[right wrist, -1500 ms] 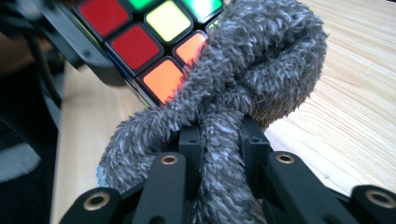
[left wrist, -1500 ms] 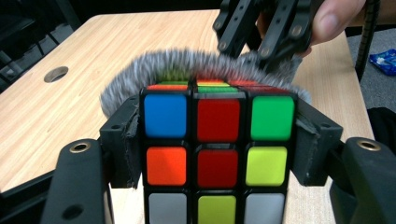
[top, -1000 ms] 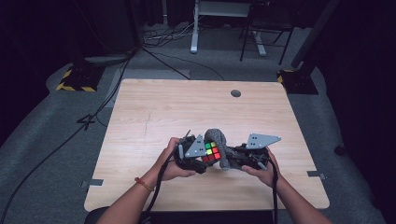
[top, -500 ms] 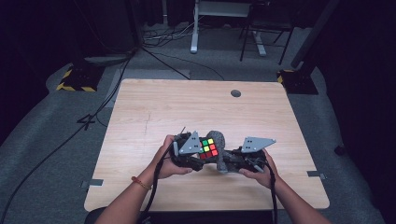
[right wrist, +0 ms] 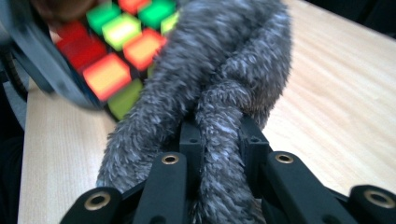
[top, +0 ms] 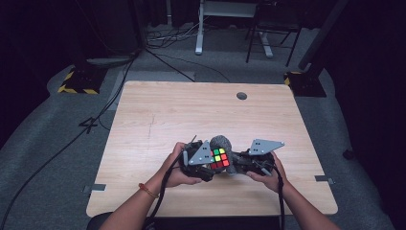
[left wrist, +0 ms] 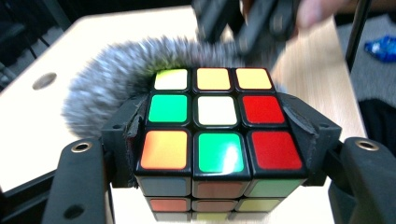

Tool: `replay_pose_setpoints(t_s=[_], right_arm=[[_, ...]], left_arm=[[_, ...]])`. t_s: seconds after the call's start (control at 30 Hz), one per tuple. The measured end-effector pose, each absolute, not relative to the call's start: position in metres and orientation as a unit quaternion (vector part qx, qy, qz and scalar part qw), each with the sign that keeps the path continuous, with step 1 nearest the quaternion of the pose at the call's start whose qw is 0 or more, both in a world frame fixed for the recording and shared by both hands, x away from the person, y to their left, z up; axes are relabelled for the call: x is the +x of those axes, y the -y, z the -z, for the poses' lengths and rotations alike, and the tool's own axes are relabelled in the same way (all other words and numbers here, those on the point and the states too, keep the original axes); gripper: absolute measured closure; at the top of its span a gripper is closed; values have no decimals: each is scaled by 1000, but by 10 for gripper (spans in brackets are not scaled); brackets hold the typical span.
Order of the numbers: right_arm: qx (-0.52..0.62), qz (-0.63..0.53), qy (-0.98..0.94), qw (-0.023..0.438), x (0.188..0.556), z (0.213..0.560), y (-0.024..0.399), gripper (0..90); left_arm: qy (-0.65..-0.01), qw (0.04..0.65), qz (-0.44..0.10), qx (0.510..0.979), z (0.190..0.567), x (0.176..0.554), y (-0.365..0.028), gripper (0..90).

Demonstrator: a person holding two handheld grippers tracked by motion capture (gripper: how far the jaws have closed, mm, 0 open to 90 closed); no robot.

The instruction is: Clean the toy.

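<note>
The multicoloured plastic puzzle cube (left wrist: 219, 135) is sitting pinched between the left gripper's (top: 198, 165) jaws, above the table's near edge (top: 210, 203); the grey fuzzy cloth (right wrist: 219, 93) is lying at the cube's three o'clock, touching it, its strand clamped in the right gripper (right wrist: 219, 140); no containers here.
</note>
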State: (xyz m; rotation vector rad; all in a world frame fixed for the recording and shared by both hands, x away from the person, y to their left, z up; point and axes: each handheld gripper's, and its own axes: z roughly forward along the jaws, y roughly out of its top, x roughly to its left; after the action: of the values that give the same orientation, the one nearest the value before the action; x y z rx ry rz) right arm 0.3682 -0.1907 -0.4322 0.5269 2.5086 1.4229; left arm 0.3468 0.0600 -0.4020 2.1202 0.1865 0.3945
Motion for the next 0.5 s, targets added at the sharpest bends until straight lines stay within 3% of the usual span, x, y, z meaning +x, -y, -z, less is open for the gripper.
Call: replay_pose_setpoints(t_s=[0.5], right_arm=[[167, -483, -854, 98, 366, 432, 188, 765]], left_arm=[[-104, 463, -158, 866, 408, 358, -66, 328]])
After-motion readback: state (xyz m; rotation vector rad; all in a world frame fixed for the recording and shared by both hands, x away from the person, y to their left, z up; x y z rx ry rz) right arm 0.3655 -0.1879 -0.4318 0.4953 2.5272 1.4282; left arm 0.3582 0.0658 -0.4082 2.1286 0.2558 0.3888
